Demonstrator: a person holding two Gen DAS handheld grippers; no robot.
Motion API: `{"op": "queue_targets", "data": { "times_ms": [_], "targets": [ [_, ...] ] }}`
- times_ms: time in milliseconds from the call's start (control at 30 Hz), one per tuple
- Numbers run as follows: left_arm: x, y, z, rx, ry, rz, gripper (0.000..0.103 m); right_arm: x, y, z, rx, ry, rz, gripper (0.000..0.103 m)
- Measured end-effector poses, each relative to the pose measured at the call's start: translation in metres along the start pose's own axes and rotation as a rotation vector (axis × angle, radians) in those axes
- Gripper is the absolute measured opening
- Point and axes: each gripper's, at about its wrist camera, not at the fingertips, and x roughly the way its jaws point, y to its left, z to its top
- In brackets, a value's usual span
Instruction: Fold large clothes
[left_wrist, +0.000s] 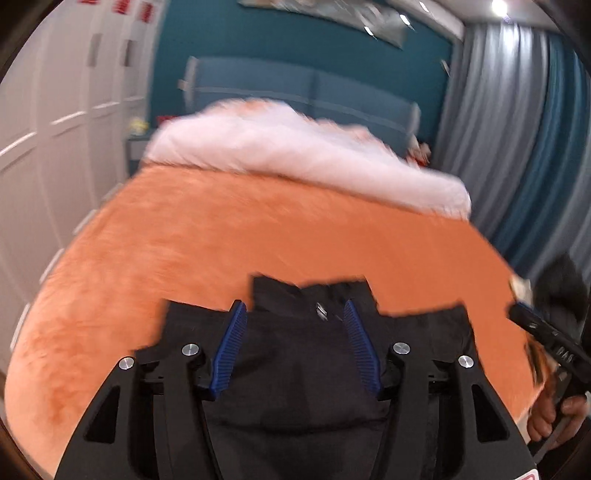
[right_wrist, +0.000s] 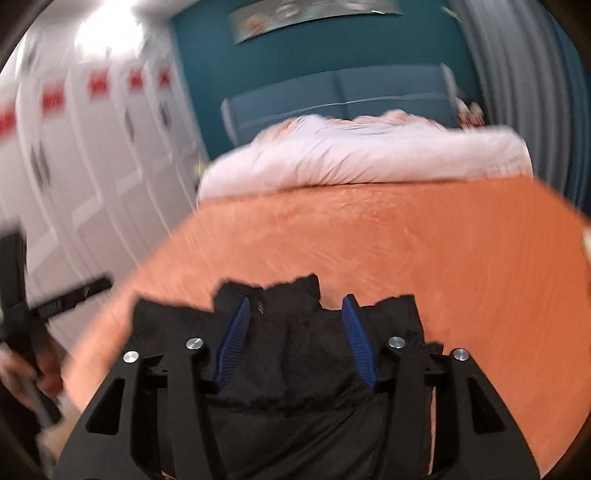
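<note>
Both the left gripper (left_wrist: 293, 314) and right gripper (right_wrist: 297, 310) are hovering open over the black garment (left_wrist: 295, 369), low in frame; neither gripping, so the folded cloth is risking springing loose on the orange bed (left_wrist: 221, 240).

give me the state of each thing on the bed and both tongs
black garment: lying folded on the near part of the bed
left tongs: open, nothing gripped
right tongs: open, nothing gripped
orange bedspread: spread flat
white duvet: bunched up near the headboard
</note>
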Motion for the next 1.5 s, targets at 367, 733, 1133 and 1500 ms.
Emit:
{"op": "queue_targets", "data": {
  "times_ms": [367,733,1133,1500],
  "targets": [
    [0.120,0.018,-0.051,-0.010,0.171,0.146,0.056,0.135,0.005,-0.062,-0.106,0.262,-0.084,0.025],
    [0.155,0.024,-0.079,0.000,0.124,0.184,0.058,0.173,0.001,-0.092,-0.079,0.263,-0.057,0.022],
    [0.179,0.026,-0.091,0.004,0.102,0.214,0.058,0.189,0.001,-0.100,-0.067,0.239,-0.062,0.020],
    [0.103,0.075,-0.025,-0.103,0.029,0.219,0.071,0.138,0.069,-0.030,-0.119,0.208,0.101,0.024]
  ]
}}
